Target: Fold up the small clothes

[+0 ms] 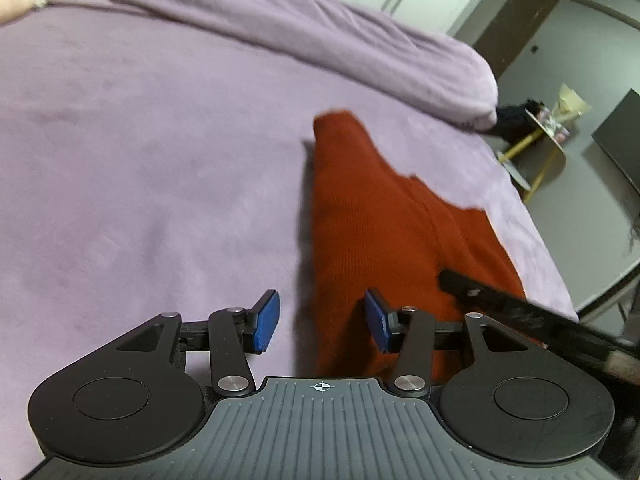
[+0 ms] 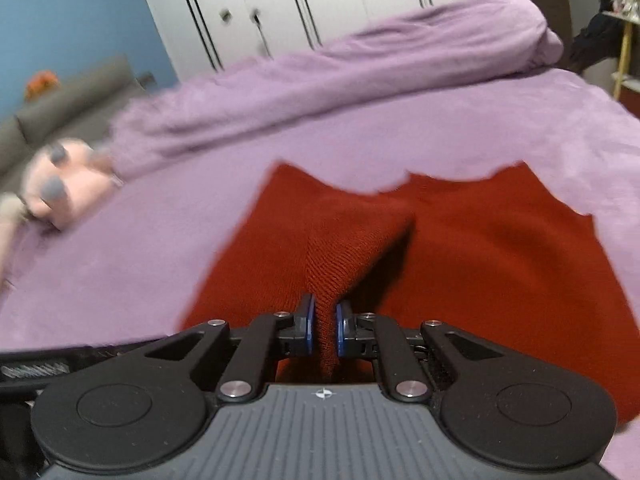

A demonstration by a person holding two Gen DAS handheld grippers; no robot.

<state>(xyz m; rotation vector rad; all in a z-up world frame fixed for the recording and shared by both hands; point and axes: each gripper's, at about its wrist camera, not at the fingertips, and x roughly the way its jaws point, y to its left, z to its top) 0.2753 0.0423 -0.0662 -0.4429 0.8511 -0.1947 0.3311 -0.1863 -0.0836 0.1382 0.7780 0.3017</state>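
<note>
Now, through your left wrist camera, your left hand-held gripper (image 1: 322, 326) hangs over the bed (image 1: 140, 160) with its blue pads (image 1: 267, 322) standing apart and nothing pinched between them. The red garment (image 1: 372, 220), a ribbed knit piece, lies on the lilac bedcover just ahead of those fingers and runs away from them toward the upper right; its left edge passes through the gap between the two pads, so the right pad sits over the cloth and the left pad over bare bedcover. A black finger of your right hand-held gripper (image 1: 500, 304) reaches in from the right and lies across the garment's near end. Beyond the garment a rolled lilac duvet (image 1: 320, 32) crosses the bed, and a small yellow-legged side table (image 1: 548, 136) stands on the floor past the bed's corner. Through your right wrist camera, your right hand-held gripper (image 2: 323, 326) is clamped on a raised ridge of the red garment (image 2: 480, 260), its blue pads pressed close against the fold from both sides. The cloth rises in a tent toward those pads, while the rest spreads flat on the bed (image 2: 120, 260). A pink soft toy (image 2: 64, 184), blurred, lies at the far left beside the duvet (image 2: 360, 68), with white wardrobe doors (image 2: 320, 0) behind.
</note>
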